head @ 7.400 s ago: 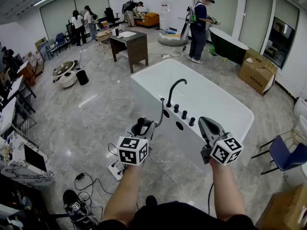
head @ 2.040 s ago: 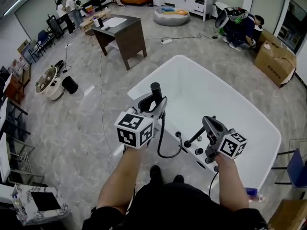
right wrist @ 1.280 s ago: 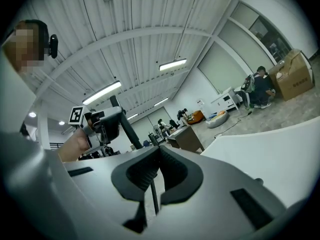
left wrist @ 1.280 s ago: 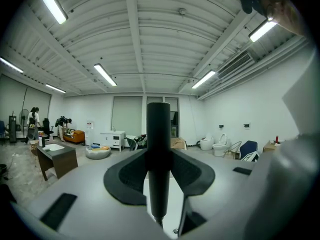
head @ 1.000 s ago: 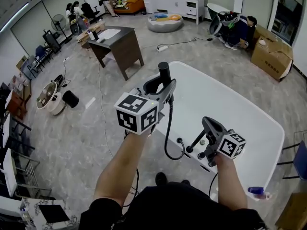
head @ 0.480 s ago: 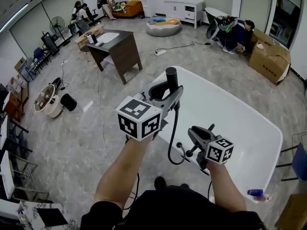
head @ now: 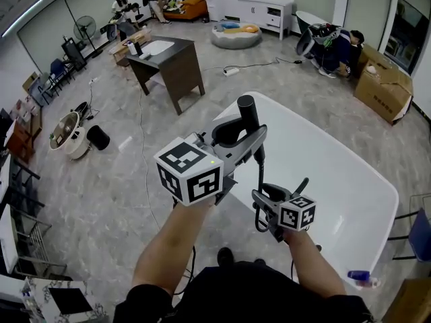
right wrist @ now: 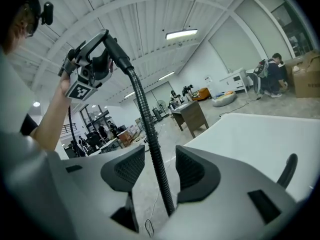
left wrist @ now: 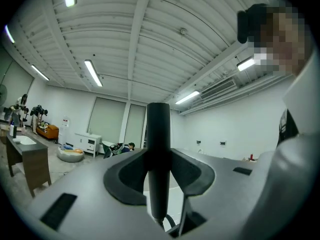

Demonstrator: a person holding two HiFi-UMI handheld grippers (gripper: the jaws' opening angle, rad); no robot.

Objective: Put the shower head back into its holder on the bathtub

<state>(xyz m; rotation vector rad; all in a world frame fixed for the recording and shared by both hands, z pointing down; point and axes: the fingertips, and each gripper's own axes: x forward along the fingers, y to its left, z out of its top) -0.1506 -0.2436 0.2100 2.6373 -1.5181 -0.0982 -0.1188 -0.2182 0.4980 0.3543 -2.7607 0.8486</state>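
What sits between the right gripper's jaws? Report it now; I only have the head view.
Observer: On the right gripper, the jaws have just been opening. The hose runs between them with a gap on each side.
Operator: Now check the left grip.
Observer: The left gripper is shut on the shower head. Both pads press its black handle, which stands upright.

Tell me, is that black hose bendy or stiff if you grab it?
Probably bendy: the hose is ribbed and hangs in a curve from the shower head held up in the left tongs. It would likely sag and swing rather than stay put. The ribs should make it less slippery.
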